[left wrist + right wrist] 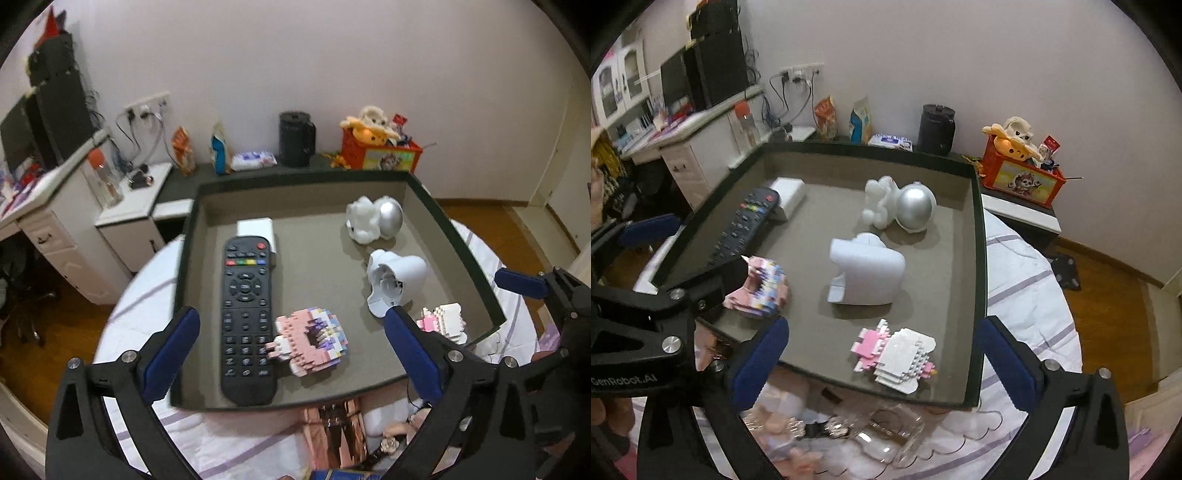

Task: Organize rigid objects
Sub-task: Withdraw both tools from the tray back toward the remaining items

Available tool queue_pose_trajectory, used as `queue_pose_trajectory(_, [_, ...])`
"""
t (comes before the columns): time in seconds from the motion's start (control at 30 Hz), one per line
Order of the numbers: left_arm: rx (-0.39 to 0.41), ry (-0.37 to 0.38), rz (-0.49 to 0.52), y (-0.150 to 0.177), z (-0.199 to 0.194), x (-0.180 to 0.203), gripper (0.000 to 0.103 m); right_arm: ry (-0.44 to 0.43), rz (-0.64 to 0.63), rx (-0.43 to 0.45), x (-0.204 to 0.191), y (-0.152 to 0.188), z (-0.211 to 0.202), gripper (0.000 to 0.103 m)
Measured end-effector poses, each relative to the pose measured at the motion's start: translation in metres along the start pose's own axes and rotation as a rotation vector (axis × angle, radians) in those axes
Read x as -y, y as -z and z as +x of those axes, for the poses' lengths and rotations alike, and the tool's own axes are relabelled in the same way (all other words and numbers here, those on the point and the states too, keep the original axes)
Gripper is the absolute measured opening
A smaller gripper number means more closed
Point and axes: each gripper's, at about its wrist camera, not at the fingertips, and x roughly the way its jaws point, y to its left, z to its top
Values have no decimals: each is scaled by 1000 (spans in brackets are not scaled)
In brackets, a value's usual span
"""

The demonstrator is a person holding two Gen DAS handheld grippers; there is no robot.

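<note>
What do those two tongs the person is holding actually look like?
Both look alike. The left tongs have a matte black frame that forks into two angled arms, each ending in a long blue padded finger, with round silver bolts at the joints. The right tongs have the same black frame, blue pads and silver bolts. White lettering on the left tongs' frame reads "GenRobot.AI". No cables show.

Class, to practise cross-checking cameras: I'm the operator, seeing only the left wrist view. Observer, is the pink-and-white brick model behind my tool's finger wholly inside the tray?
Observer: Yes, the pink-and-white brick model lies wholly inside the tray, near its front rim.
Operator: Anything before the tray?
Observer: A clear glass cup rests on the bedding there.
Operator: And the right tool?
Observer: The right tool is open, gripping nothing.
</note>
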Motion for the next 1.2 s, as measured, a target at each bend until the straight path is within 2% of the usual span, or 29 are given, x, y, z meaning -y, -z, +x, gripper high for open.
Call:
queue_pose_trajectory(0.2, [71,2,-42,7,-51,-12,102,-33,43,66,-2,6,-38,103])
queue_pose_trajectory(0.37, [118,-30,-65,19,-94,-20,102,-55,67,133,-10,19,-78,103])
queue_pose_trajectory(0.77, [197,-77,-92,68,-181,-28,102,-87,101,286,-34,60,-179,103])
queue_pose_trajectory(1.0, [226,-85,-100,103,-217,-23,103,-97,111,315,-47,93,-210,103])
queue_pose_trajectory(1.2, [235,-109,-113,135,-238,-22,103,-93,141,301,-49,122,-218,103])
